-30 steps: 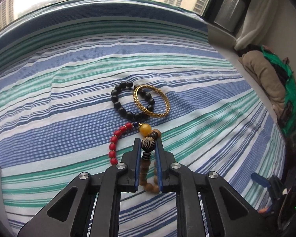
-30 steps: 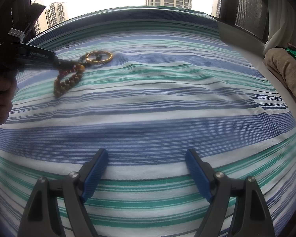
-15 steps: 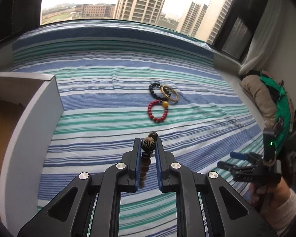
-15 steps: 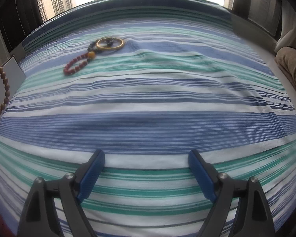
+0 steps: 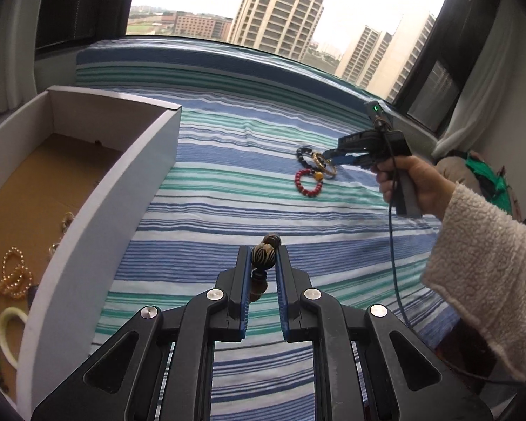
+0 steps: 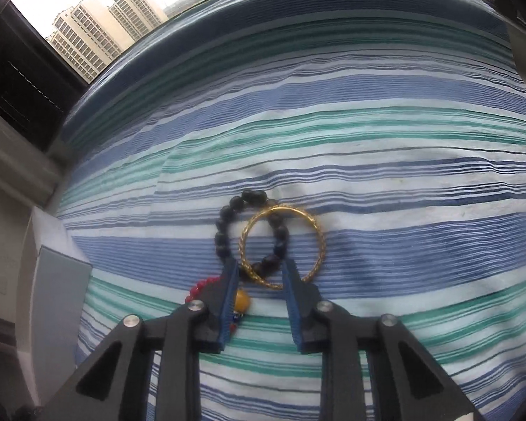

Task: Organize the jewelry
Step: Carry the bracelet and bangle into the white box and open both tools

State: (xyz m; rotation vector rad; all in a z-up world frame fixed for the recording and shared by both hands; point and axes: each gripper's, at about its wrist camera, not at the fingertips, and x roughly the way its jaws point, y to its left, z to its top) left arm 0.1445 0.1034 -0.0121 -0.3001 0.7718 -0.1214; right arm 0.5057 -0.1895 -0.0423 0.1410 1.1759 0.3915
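Observation:
My left gripper (image 5: pixel 262 258) is shut on a wooden bead bracelet (image 5: pixel 263 258), pinching its striped bead and holding it above the striped bedspread, right of the white box (image 5: pixel 98 207). My right gripper (image 6: pixel 259 268) is open, its fingers down around the near edge of a gold bangle (image 6: pixel 315 235) that overlaps a black bead bracelet (image 6: pixel 224 224). A red bead bracelet (image 6: pixel 201 286) with an amber bead lies beside its left finger. In the left wrist view the right gripper (image 5: pixel 329 157) reaches the same pile: gold bangle (image 5: pixel 321 163), black bracelet (image 5: pixel 301 152), red bracelet (image 5: pixel 307 182).
The open white box has a brown floor holding a gold bead chain (image 5: pixel 7 275), a pale green bangle (image 5: pixel 7 333) and other small pieces. The striped bedspread (image 5: pixel 228 210) runs to a window sill. Clothes (image 5: pixel 480 175) lie at the far right.
My left gripper has lifted the wooden bracelet and carried it back and left toward the box. My right gripper has moved in to the pile and narrowed around the gold bangle's edge.

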